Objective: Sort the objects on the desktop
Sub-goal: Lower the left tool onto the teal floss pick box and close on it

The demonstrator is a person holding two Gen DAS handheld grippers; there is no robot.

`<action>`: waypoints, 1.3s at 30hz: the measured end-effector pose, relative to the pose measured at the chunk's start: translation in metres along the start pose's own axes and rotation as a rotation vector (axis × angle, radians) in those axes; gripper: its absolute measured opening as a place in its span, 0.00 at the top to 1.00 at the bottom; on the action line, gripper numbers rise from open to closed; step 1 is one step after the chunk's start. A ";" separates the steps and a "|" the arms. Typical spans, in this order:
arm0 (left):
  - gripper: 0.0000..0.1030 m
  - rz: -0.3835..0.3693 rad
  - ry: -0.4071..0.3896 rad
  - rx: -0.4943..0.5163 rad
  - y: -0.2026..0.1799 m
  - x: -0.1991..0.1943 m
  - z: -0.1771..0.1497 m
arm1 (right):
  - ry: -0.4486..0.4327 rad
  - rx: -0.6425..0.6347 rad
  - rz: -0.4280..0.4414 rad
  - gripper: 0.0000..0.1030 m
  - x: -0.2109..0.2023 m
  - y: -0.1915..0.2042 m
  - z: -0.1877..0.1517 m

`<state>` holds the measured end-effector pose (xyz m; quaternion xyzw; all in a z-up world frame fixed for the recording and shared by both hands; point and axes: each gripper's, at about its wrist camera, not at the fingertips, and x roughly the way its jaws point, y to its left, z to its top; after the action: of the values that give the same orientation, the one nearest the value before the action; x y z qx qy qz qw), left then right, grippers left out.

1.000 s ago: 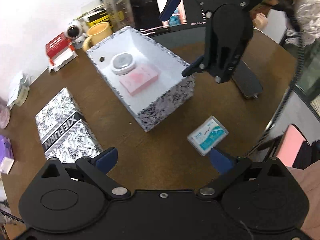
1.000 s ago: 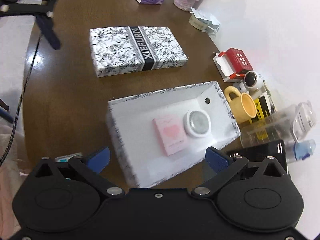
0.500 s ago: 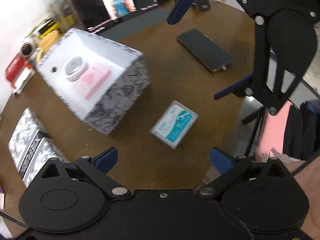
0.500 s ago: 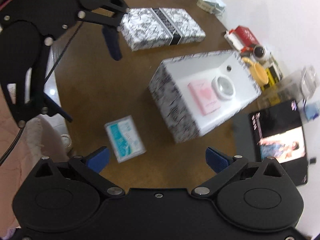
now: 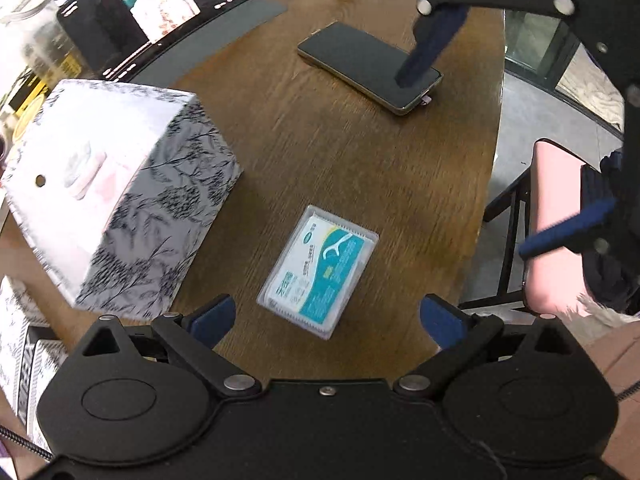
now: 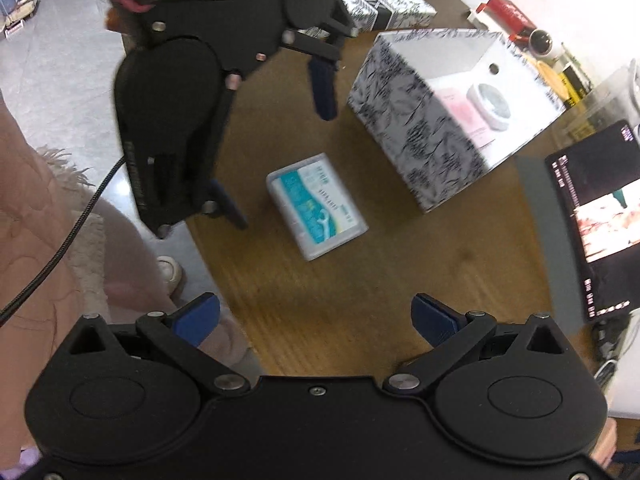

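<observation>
A clear floss-pick box [image 5: 318, 270] with a teal label lies flat on the brown table [image 5: 360, 160], just beyond my left gripper [image 5: 326, 316], which is open and empty. In the right wrist view the same floss-pick box [image 6: 316, 206] lies ahead of my right gripper [image 6: 316, 316], also open and empty. The two grippers face each other over it: the right gripper [image 5: 496, 142] hangs past it, the left gripper [image 6: 276, 146] to its left. An open black-and-white patterned box [image 6: 400, 120] stands beside it, holding a pink card [image 6: 460, 108] and a round white case [image 6: 490, 106].
A dark phone [image 5: 368, 66] lies farther out. A lit tablet [image 5: 160, 8] on a grey mat is at the back. The patterned lid [image 6: 380, 4] lies beyond the box. The table edge [image 5: 494, 160] and a pink chair [image 5: 556, 220] are at the right.
Both grippers swung away from above the open box toward the table's edge and came lower. The floss-pick box now sits centred and larger in both views. Both stayed open.
</observation>
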<state>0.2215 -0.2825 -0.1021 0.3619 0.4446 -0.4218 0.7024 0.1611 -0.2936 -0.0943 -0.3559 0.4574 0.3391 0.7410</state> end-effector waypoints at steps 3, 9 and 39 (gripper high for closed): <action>0.04 0.012 0.006 0.029 -0.002 0.014 0.003 | 0.004 -0.004 0.002 0.00 0.007 0.004 -0.007; 0.05 0.015 0.012 0.080 -0.006 0.033 0.011 | -0.007 0.002 0.044 0.00 0.016 0.004 -0.015; 0.44 -0.073 0.052 0.079 0.005 0.059 0.024 | -0.026 0.022 0.117 0.00 0.034 -0.011 -0.018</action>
<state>0.2485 -0.3181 -0.1477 0.3840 0.4584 -0.4548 0.6600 0.1740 -0.3085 -0.1293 -0.3161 0.4712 0.3815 0.7297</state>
